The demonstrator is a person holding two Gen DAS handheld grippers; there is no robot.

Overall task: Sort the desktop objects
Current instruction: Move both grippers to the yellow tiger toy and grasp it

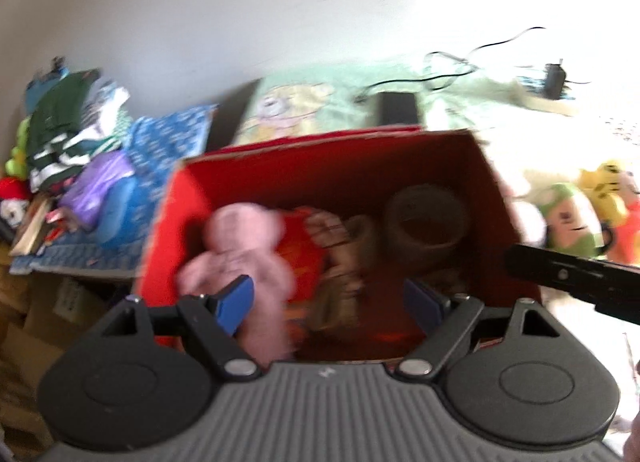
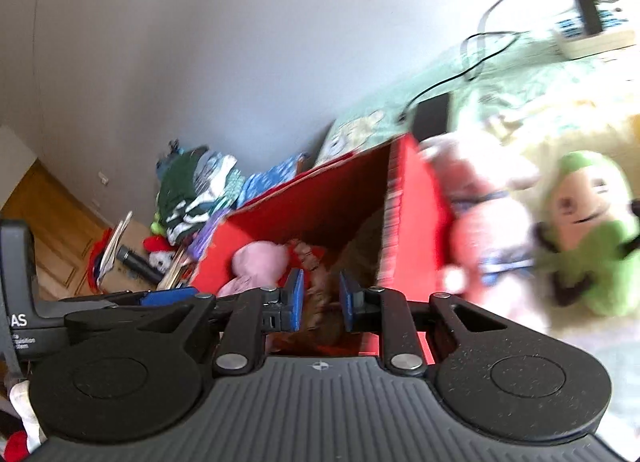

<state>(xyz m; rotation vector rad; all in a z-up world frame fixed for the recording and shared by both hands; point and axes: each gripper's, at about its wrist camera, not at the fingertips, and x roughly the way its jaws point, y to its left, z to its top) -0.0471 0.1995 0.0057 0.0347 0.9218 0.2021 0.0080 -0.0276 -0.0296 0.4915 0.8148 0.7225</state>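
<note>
An open red cardboard box point(image 1: 304, 145) holds a pink plush point(image 1: 240, 246), a brown plush point(image 1: 344, 262) and a round brown bowl-like thing point(image 1: 424, 221). My left gripper point(image 1: 330, 302) hangs over the box's near side, open wide, its left pad close to the pink plush. In the right wrist view the right gripper point(image 2: 321, 304) points into the same box point(image 2: 416, 221), its blue pads a narrow gap apart with nothing clearly between them. A green plush point(image 2: 588, 229) and a pink plush point(image 2: 488, 229) lie just right of the box. Both views are motion-blurred.
A heap of folded clothes point(image 1: 72, 129) sits far left on a blue cloth. Black cables and a charger point(image 1: 554, 77) lie at the back right on a pale green sheet. A yellow plush point(image 1: 604, 189) is beside the green one. Cardboard boxes point(image 1: 40, 322) stand lower left.
</note>
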